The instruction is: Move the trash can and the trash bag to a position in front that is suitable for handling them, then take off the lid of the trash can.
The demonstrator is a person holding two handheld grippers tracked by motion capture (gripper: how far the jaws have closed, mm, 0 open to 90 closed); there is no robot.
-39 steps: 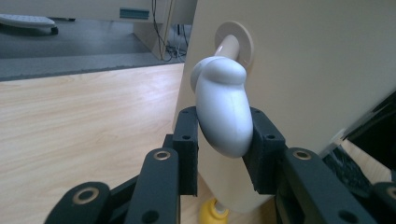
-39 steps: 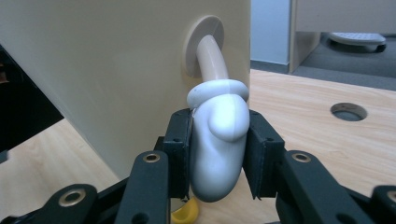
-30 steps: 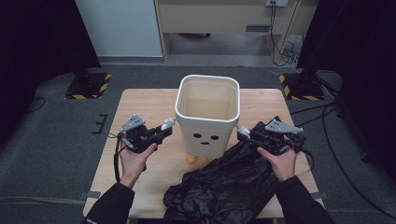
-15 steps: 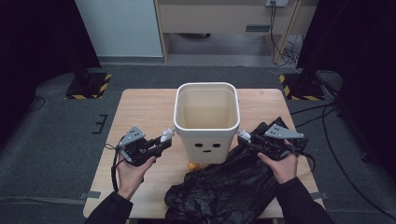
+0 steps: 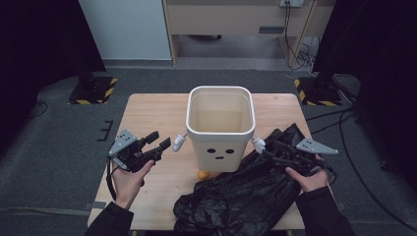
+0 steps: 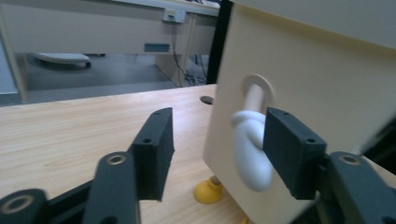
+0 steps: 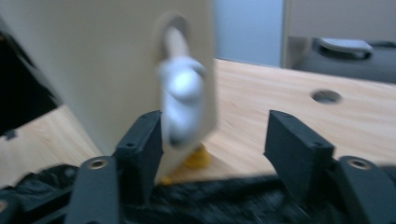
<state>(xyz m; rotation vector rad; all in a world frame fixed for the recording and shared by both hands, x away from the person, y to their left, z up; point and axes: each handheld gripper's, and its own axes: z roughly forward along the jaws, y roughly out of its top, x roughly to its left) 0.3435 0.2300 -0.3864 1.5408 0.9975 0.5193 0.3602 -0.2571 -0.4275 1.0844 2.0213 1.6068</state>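
room: dark walls either side, grey carpet floor [image 5: 59, 147], a pale panel and a wooden cabinet [image 5: 236, 19] at the back, two black stands with yellow-striped feet, cables trailing at the right.

desk [image 5: 152, 118]: light wood, one round hole in the top near the far right corner, otherwise bare on my left half.

bag [image 5: 246, 196]: black, crumpled, heaped on the near right of the desk, touching the bin's front corner and lying under my right tool.

bin [image 5: 221, 128]: cream, square, upright at mid desk, empty inside, a small face on the front, yellow feet below, a white arm sticking out of each side wall.

left tool [image 5: 162, 142]: jaws have just been opening; they stand apart now. in the left gripper view the bin's left arm [image 6: 250, 149] sits just beside the inner face of one jaw, not pinched.

right tool [image 5: 268, 150]: jaws have just been opening too; parted. in the right gripper view the bin's right arm [image 7: 180, 100] lies against one jaw, blurred, not clamped.

step, as i judge it: letting go of the bin after setting it down. done well, i draw both tools straight outward, level, so no jaw hooks an arm and tips the bin, then turn to the bag.
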